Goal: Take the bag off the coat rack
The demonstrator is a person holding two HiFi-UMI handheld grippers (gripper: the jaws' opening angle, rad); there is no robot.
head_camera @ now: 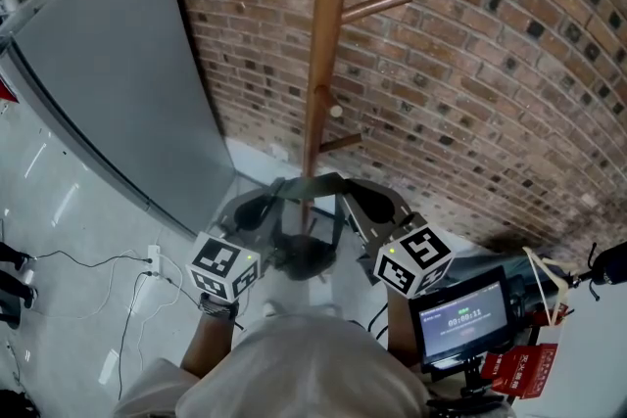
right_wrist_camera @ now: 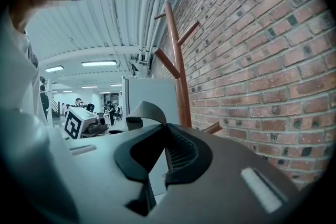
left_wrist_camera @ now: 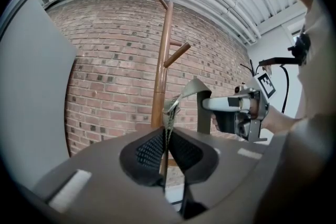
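Bag (head_camera: 304, 255) in mid-air at the foot of the coat rack (head_camera: 328, 34), slung by its strap (head_camera: 312, 185) between two hand-held grippers. Dark, soft and slumped in the head view, low in front of the wooden pole and just under the strap. Too shadowed there to make out pockets or fastenings. Strap of flat olive-grey webbing, stretched sideways across the pole from the left gripper (head_camera: 253, 209) to the right gripper (head_camera: 370, 201). Apparently below the lowest peg (head_camera: 340, 143) and off the rack, though hard to confirm from so steep an angle. In the left gripper view, left gripper (left_wrist_camera: 167, 136) with jaws all but together, ribbed black pads pinching the webbing edge-on. Above the pinch, strap (left_wrist_camera: 195, 87) folded over in a pale loop and running on to the right gripper (left_wrist_camera: 210, 104), with the coat rack (left_wrist_camera: 163, 60) upright behind. In the right gripper view, right gripper (right_wrist_camera: 164, 136) likewise clamped down to a sliver on the same band. Strap (right_wrist_camera: 149, 109) curling out leftward in a grey arch toward the left gripper's marker cube (right_wrist_camera: 79, 122). Coat rack (right_wrist_camera: 178, 60) just beyond, close against the brick wall (right_wrist_camera: 262, 50).
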